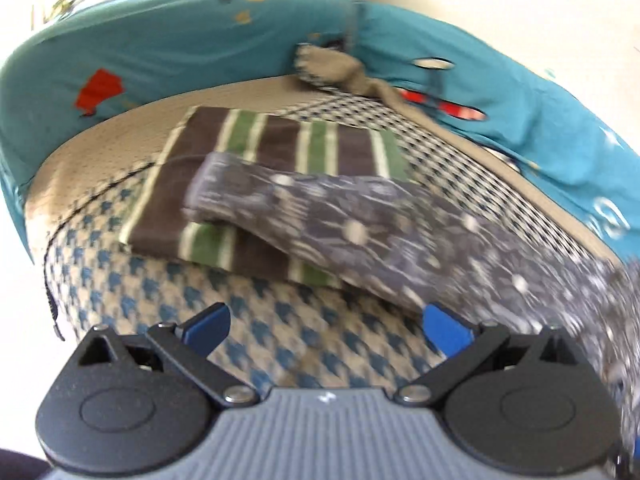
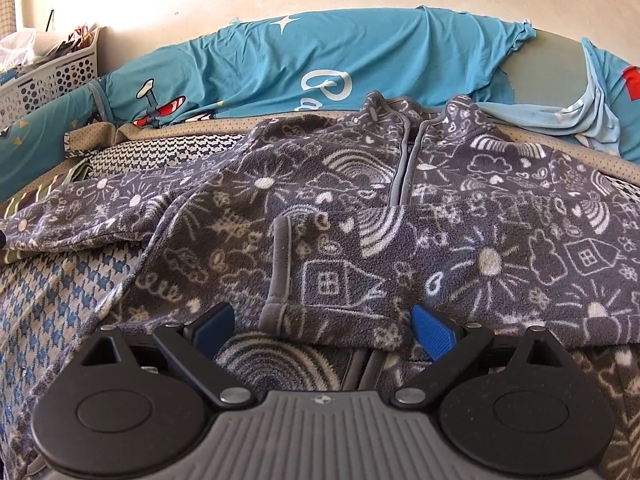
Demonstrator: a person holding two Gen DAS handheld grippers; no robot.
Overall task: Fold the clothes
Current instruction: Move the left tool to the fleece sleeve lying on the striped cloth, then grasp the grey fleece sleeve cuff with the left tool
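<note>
A grey fleece jacket (image 2: 360,200) with white doodle print lies spread on the bed, zipper up. Its right sleeve (image 2: 340,272) is folded across the chest. My right gripper (image 2: 324,324) hovers just over that sleeve's cuff. Its jaws stand wide apart, and the blue pads (image 2: 432,332) press on nothing. The jacket's other sleeve (image 1: 320,216) stretches out flat over a folded brown and green striped cloth (image 1: 280,140). In the blurred left wrist view my left gripper (image 1: 326,320) is open over the bedspread, short of that sleeve, with nothing between its fingers.
The bed has a blue-and-cream houndstooth cover (image 1: 160,288). Teal printed bolsters (image 2: 280,64) line the wall behind it. A white perforated laundry basket (image 2: 48,76) stands at the back left, and a light blue garment (image 2: 560,116) lies at the back right.
</note>
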